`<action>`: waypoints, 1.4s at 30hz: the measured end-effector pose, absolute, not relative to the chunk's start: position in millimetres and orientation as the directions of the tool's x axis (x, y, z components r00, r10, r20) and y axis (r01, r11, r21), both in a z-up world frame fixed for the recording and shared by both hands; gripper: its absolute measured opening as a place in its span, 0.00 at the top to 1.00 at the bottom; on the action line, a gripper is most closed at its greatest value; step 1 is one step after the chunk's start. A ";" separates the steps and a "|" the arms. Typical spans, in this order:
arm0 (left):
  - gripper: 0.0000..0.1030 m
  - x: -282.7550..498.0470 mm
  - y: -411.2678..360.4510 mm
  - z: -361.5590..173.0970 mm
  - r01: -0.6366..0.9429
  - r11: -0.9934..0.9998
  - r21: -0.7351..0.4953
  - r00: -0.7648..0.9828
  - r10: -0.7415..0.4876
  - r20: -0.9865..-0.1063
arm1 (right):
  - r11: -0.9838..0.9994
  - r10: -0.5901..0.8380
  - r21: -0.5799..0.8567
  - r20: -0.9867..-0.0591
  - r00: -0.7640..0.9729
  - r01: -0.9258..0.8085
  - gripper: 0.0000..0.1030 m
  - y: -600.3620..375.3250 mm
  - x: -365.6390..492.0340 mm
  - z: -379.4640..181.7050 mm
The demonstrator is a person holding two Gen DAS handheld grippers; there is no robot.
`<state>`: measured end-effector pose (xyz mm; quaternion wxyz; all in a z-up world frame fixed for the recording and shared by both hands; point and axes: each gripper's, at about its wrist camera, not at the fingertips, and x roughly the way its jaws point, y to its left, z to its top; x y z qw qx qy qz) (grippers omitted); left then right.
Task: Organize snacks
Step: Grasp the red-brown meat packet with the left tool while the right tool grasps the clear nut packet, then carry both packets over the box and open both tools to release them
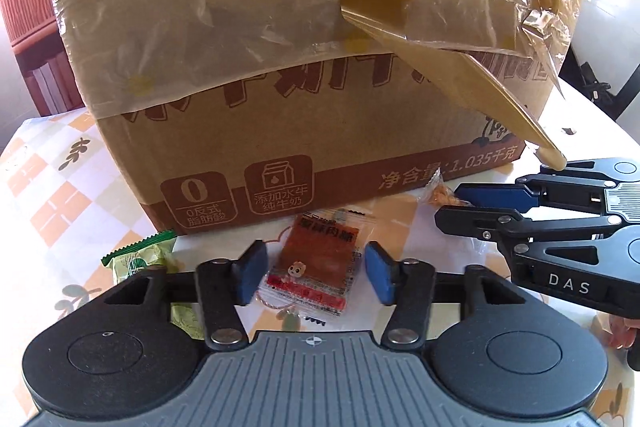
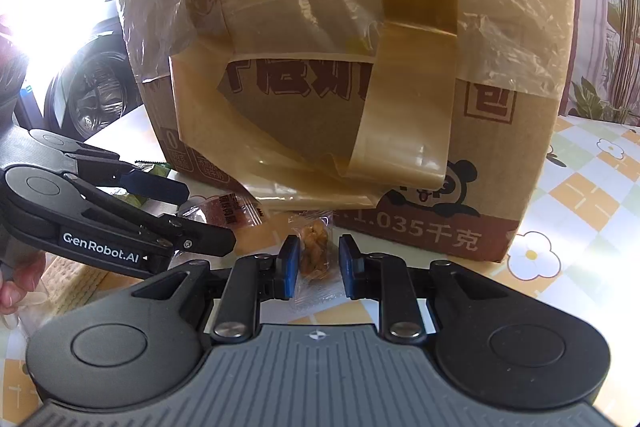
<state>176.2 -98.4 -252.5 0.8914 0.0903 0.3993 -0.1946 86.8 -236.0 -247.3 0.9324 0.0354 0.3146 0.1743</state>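
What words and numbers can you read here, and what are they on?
"0反式脂肪酸" and "添加水牛纯牛奶": cardboard box.
"净含量: 1.035千克": same box.
"DAS": right hand-held gripper.
"GenRobot.AI": left hand-held gripper.
Big letters on the box: partly covered by plastic.
Red snack packet: too blurred.

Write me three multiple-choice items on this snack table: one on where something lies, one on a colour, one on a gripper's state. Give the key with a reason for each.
1. Where does the red snack packet lie?
A. on top of the cardboard box
B. on the tablecloth between the left gripper's fingers
C. inside the box

2. What colour is the serrated-edge packet at the left?
A. green
B. purple
C. white

3. How does the right gripper stand around the clear-wrapped brown snack?
A. shut on it
B. open, a pad on each side
C. far from it

Key: 1 B, it lies flat before the cardboard box, between the left gripper pads. 2 A, its wrapper is green. 3 B, gaps show beside both pads.
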 end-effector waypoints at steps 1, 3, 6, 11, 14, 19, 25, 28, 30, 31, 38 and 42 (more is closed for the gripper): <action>0.58 175.8 -98.5 -251.8 0.416 0.909 0.000 0.598 -0.274 -0.753 | 0.937 0.348 0.176 -0.574 0.741 -0.303 0.77 -236.0 87.0 -247.5; 0.59 171.3 -95.9 -248.9 0.422 0.906 -0.002 0.593 -0.278 -0.756 | 0.937 0.348 0.176 -0.574 0.741 -0.303 0.77 -235.6 87.1 -247.5; 0.59 162.9 -87.2 -246.0 0.403 0.915 -0.010 0.599 -0.272 -0.753 | 0.937 0.348 0.177 -0.574 0.741 -0.303 0.77 -235.9 87.2 -247.8; 0.59 144.0 -61.2 -225.8 0.342 0.938 -0.047 0.640 -0.269 -0.720 | 0.935 0.350 0.176 -0.579 0.736 -0.307 0.77 -234.3 87.1 -247.1; 0.59 131.2 -43.4 -212.2 0.301 0.951 -0.072 0.664 -0.263 -0.700 | 0.934 0.350 0.163 -0.592 0.726 -0.317 0.78 -230.5 88.2 -244.5; 0.59 120.4 -25.3 -198.0 0.249 0.963 -0.108 0.686 -0.254 -0.682 | 0.922 0.373 0.152 -0.597 0.710 -0.357 0.78 -220.6 82.5 -232.1; 0.59 116.6 1.5 -164.0 0.191 0.969 -0.159 0.747 -0.249 -0.617 | 0.875 0.468 0.155 -0.510 0.722 -0.458 0.78 -198.6 68.7 -189.2; 0.59 111.0 16.0 -139.8 0.167 0.967 -0.192 0.788 -0.248 -0.563 | 0.851 0.510 0.143 -0.459 0.728 -0.506 0.78 -186.0 64.6 -167.9; 0.59 107.4 23.2 -123.6 0.158 0.969 -0.188 0.817 -0.235 -0.527 | 0.840 0.528 0.133 -0.424 0.735 -0.527 0.78 -179.1 65.2 -153.6; 0.59 105.2 26.5 -116.0 0.154 0.970 -0.187 0.828 -0.230 -0.511 | 0.837 0.535 0.132 -0.409 0.740 -0.532 0.78 -176.1 65.4 -147.6; 0.59 106.0 38.2 -82.6 0.141 0.969 -0.204 0.874 -0.219 -0.435 | 0.831 0.549 0.094 -0.302 0.779 -0.549 0.78 -172.1 66.2 -98.5; 0.59 117.2 28.4 -71.6 0.167 0.964 -0.205 0.880 -0.239 -0.410 | 0.854 0.515 0.068 -0.251 0.820 -0.516 0.78 -178.6 73.4 -72.6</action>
